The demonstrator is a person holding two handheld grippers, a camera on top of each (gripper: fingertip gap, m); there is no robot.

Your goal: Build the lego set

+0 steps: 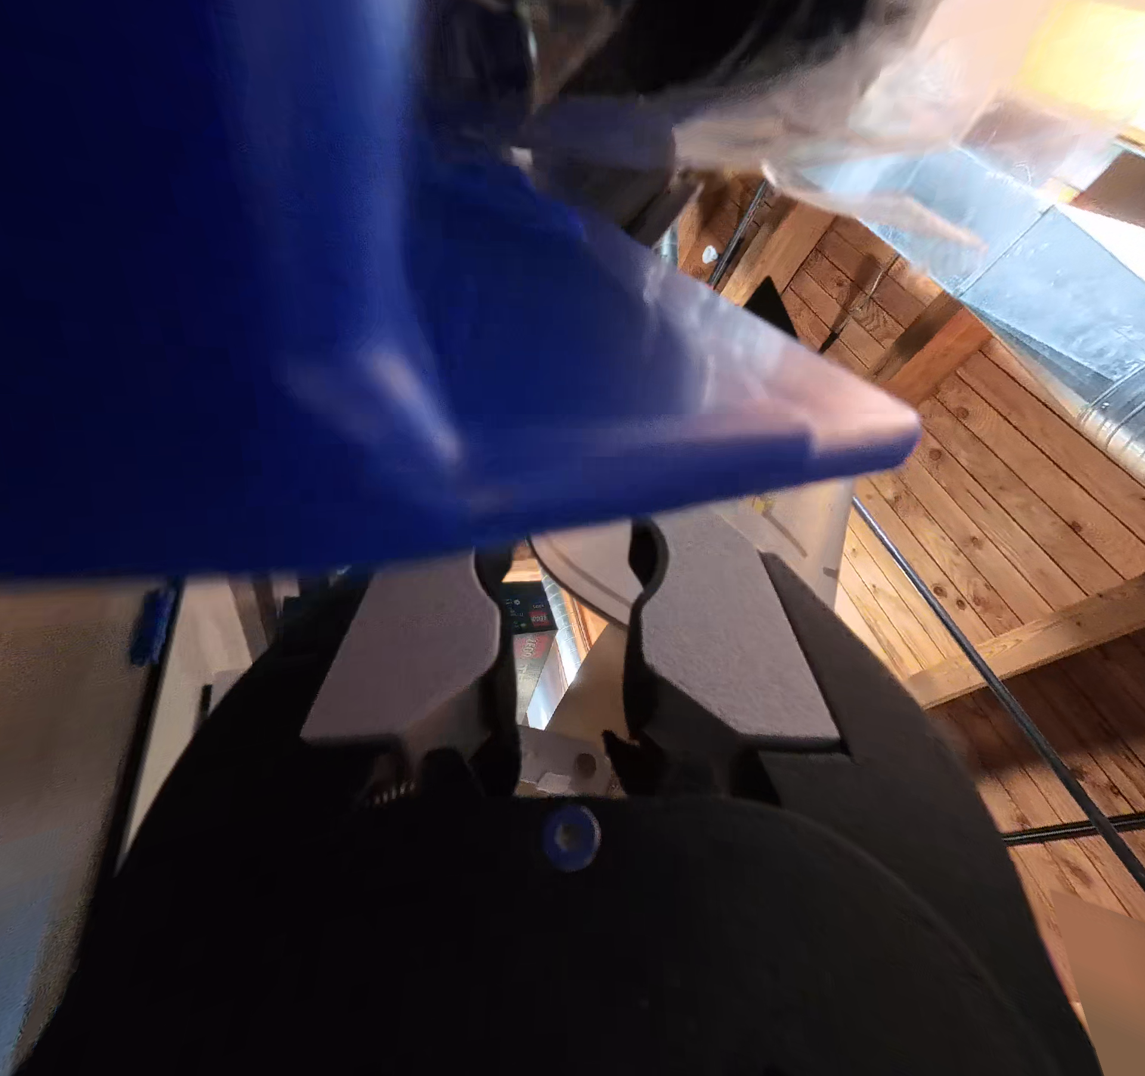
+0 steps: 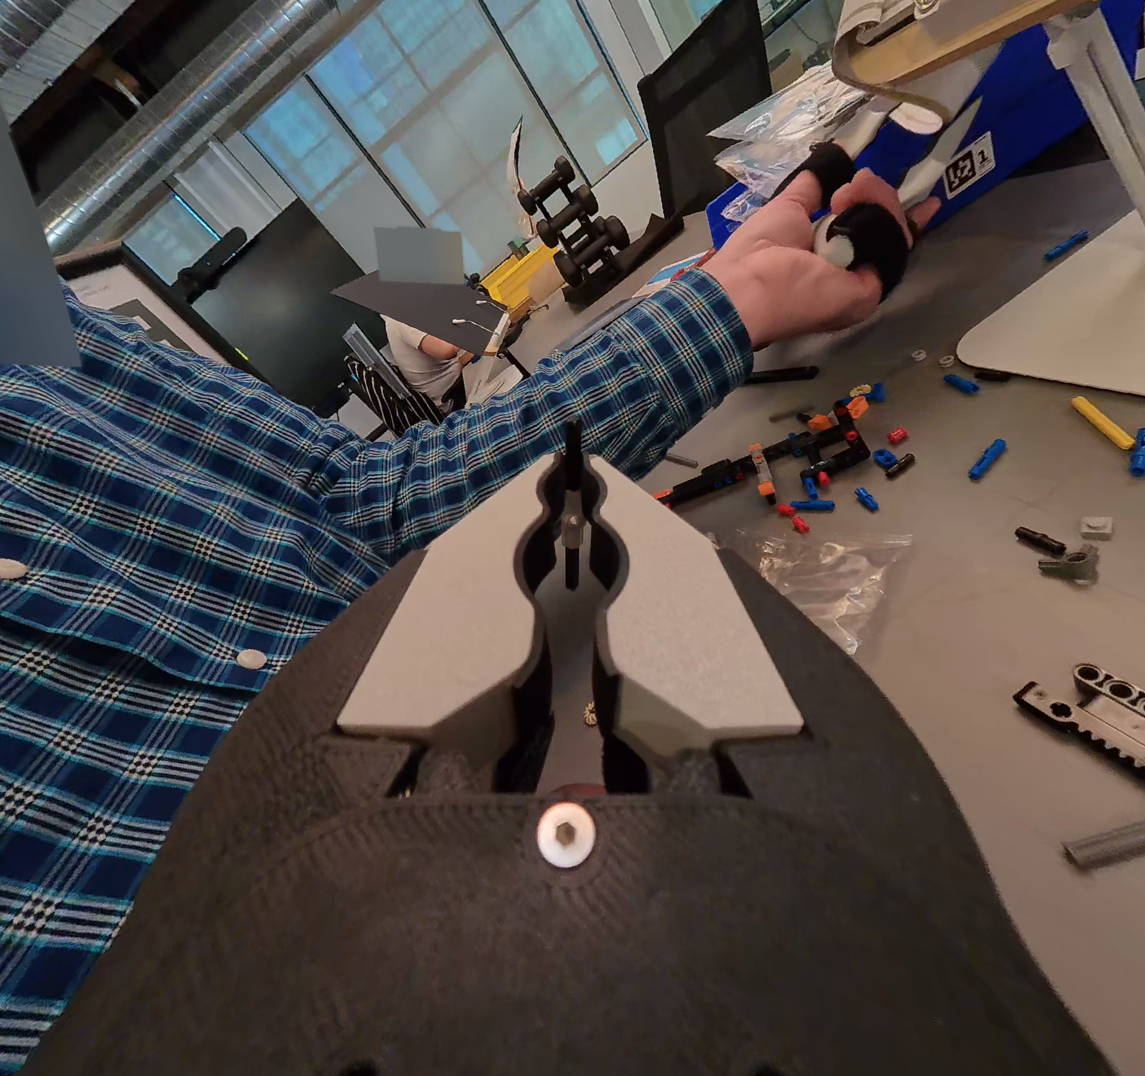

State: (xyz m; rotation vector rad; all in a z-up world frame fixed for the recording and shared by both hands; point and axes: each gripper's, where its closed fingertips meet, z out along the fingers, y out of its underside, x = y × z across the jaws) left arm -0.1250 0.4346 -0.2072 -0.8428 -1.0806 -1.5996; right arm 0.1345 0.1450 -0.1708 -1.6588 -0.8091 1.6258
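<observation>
- Between the right claw's (image 2: 571, 489) matte grey fingertips: a thin black axle (image 2: 572, 492), pinched.
- Right of it: glossy studded pieces (image 2: 830, 458) on the smooth grey worktop (image 2: 966, 600).
- Left claw (image 1: 573, 569): slightly parted; a blurred blue box (image 1: 260, 278) hides its tips.

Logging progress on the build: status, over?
Right gripper shut on black axle. Left gripper open, against blue bin. Partial assembly on table, untouched.

a grey table (image 2: 966, 644) carries scattered lego pieces (image 2: 824, 458), a crumpled clear plastic bag (image 2: 830, 582) and a yellow beam (image 2: 1103, 422). a blue bin (image 2: 1016, 98) rests at its far edge.
</observation>
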